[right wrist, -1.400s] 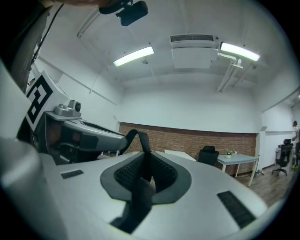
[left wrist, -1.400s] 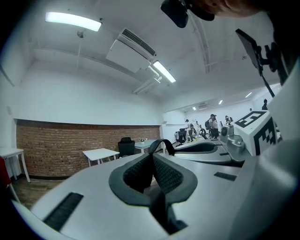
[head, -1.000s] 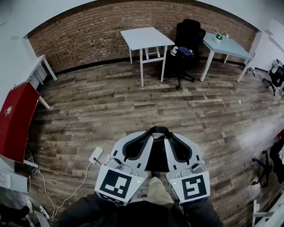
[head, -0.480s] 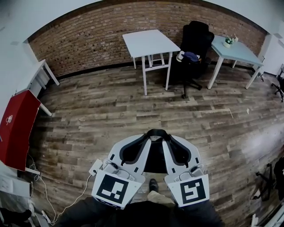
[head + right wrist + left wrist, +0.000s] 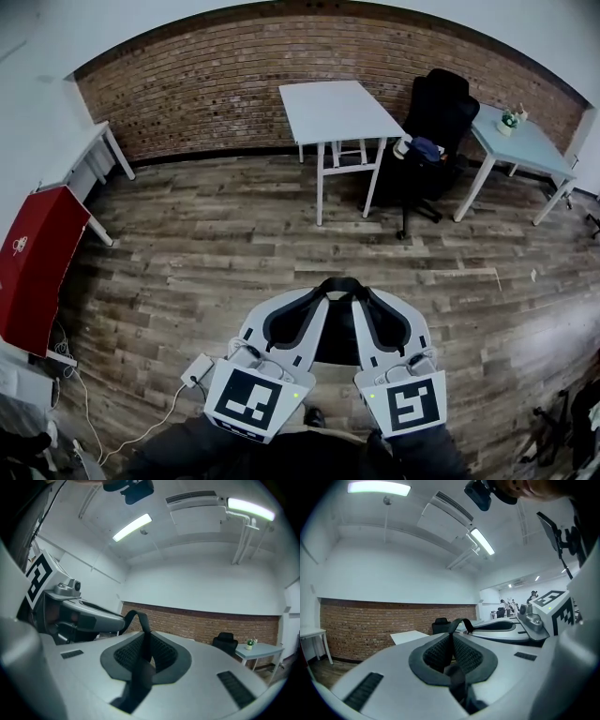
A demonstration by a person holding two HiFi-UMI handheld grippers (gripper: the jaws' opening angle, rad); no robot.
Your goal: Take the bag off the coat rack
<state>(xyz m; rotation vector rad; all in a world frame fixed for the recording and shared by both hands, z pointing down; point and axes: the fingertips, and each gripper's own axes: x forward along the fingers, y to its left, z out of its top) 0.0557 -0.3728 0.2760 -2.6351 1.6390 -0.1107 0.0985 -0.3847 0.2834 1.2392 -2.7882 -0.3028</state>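
Black strap (image 5: 340,282): arches at the 6 o'clock side of the head view, bridging the tips of both grippers; it belongs to the bag.
Bag (image 5: 334,339): a dark body hanging by the strap in the gap between the two grippers, above the wooden floor (image 5: 206,253).
Left gripper (image 5: 322,296): clenched on the strap; in its own view the band (image 5: 459,623) runs down between the ribbed pads of the left gripper (image 5: 451,649).
Right gripper (image 5: 362,296): also clamped on the strap; the right gripper view shows the loop (image 5: 136,616) rising out of the closed jaws of the right gripper (image 5: 145,651).
Marker cubes: one on each gripper, at 7 and 5 o'clock near the bottom edge.
White table (image 5: 339,108): at 12 o'clock, against the brick wall (image 5: 206,84).
Office chair (image 5: 439,122): black, at 1 o'clock, just beside the white table.
Pale blue table (image 5: 525,145): at 2 o'clock, carrying a small plant (image 5: 509,119).
Red panel (image 5: 33,267): at 9 o'clock, leaning at the left edge.
Power adapter (image 5: 197,369): white, on the floor at 7 o'clock, cable trailing away.
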